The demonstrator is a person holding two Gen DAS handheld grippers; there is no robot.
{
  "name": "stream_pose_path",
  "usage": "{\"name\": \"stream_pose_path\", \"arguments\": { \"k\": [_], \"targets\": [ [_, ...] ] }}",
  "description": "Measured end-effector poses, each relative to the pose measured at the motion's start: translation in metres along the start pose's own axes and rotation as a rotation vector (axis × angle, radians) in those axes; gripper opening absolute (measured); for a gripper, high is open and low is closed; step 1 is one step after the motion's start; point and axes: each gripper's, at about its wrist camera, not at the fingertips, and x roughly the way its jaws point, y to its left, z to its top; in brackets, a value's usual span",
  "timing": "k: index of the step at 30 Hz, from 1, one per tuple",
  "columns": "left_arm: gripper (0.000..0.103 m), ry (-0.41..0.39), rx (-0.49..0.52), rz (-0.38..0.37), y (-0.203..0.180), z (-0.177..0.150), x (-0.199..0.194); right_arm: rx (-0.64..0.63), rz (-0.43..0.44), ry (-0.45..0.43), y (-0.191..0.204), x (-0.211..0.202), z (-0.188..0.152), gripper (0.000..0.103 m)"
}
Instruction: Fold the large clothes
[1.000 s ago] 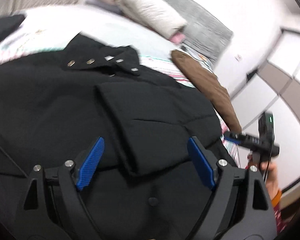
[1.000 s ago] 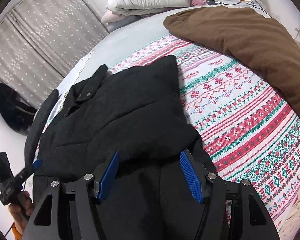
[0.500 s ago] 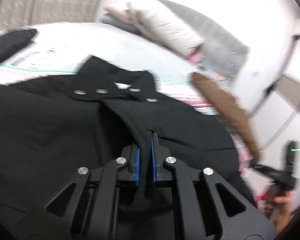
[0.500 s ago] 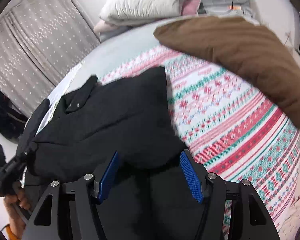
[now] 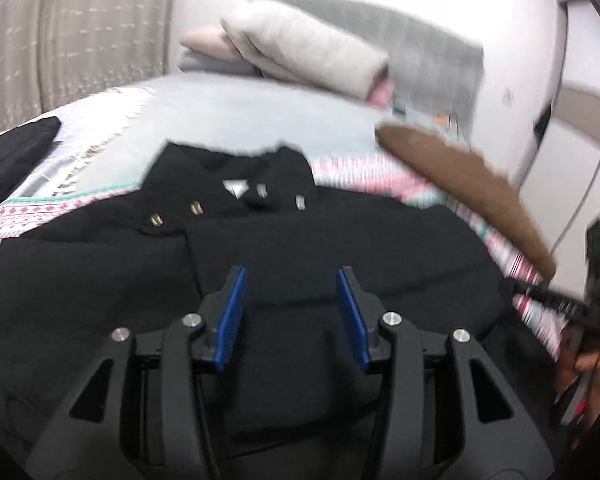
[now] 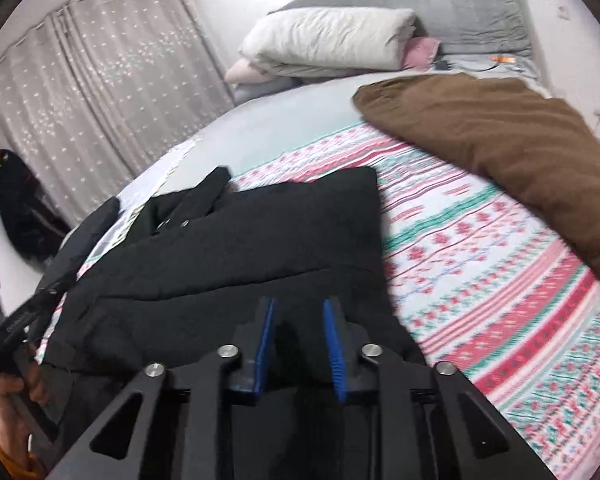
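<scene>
Black jacket (image 5: pixel 100 280) lies on patterned bedspread (image 6: pixel 500 280); left gripper (image 5: pixel 292 312) released above a folded sleeve; right gripper (image 6: pixel 298 332) partly closed, grasp on fabric cannot be told.

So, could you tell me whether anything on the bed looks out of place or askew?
Nothing stands out. The black coat lies on the patterned blanket with its sleeves folded in, and the brown garment lies apart beside it. The left view is motion-blurred, so fine detail there is unclear.

I saw the bed (image 6: pixel 292 128) under a patterned blanket (image 6: pixel 480 264). On it lay the black jacket (image 6: pixel 260 248), a brown garment (image 6: pixel 500 136) and folded bedding (image 6: pixel 324 40).
</scene>
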Motion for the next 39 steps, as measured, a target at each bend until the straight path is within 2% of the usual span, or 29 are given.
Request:
{"name": "stream_pose_path", "arguments": {
  "k": [2, 3, 5, 7, 9, 13, 14, 18, 20, 24, 27, 30, 34, 39],
  "targets": [
    [0.048, 0.109, 0.041, 0.085, 0.0, -0.014, 0.026, -0.008, -0.026, 0.055, 0.0, 0.014, -0.006, 0.023],
    [0.048, 0.133, 0.043, 0.109, 0.003, -0.023, 0.034, -0.015, -0.041, 0.088, -0.001, 0.021, -0.008, 0.022],
    [0.055, 0.108, -0.006, 0.097, 0.013, -0.035, 0.035, -0.015, -0.05, 0.141, -0.003, 0.031, -0.013, 0.021],
    [0.064, 0.118, -0.067, 0.097, 0.025, -0.038, 0.032, 0.005, -0.037, 0.149, -0.008, 0.033, -0.015, 0.021],
    [0.064, 0.119, -0.116, 0.057, 0.035, -0.04, 0.028, 0.005, -0.035, 0.147, -0.008, 0.033, -0.016, 0.021],
    [0.075, 0.126, -0.098, 0.078, 0.033, -0.037, 0.011, -0.021, -0.057, 0.145, 0.001, 0.029, -0.015, 0.026],
    [0.079, 0.132, -0.098, 0.077, 0.032, -0.038, 0.006, -0.026, -0.062, 0.153, 0.004, 0.026, -0.014, 0.029],
    [0.081, 0.163, -0.128, 0.038, 0.033, -0.034, -0.022, -0.021, -0.028, 0.17, 0.013, 0.009, -0.01, 0.054],
    [0.084, 0.177, -0.137, 0.028, 0.033, -0.031, -0.039, -0.02, -0.011, 0.172, 0.02, -0.007, -0.008, 0.058],
    [0.092, 0.152, -0.157, 0.034, 0.037, -0.031, -0.087, -0.035, 0.004, 0.179, 0.033, -0.043, -0.006, 0.066],
    [0.097, 0.129, -0.171, 0.037, 0.045, -0.037, -0.127, -0.049, -0.006, 0.147, 0.038, -0.071, -0.007, 0.074],
    [0.1, 0.14, -0.182, 0.043, 0.054, -0.048, -0.156, -0.037, -0.018, 0.11, 0.038, -0.107, -0.019, 0.079],
    [0.101, 0.14, -0.19, 0.069, 0.063, -0.067, -0.188, -0.037, -0.045, 0.126, 0.04, -0.137, -0.036, 0.079],
    [0.101, 0.145, -0.209, 0.136, 0.077, -0.104, -0.221, -0.108, -0.104, 0.094, 0.052, -0.179, -0.064, 0.08]
  ]
}}
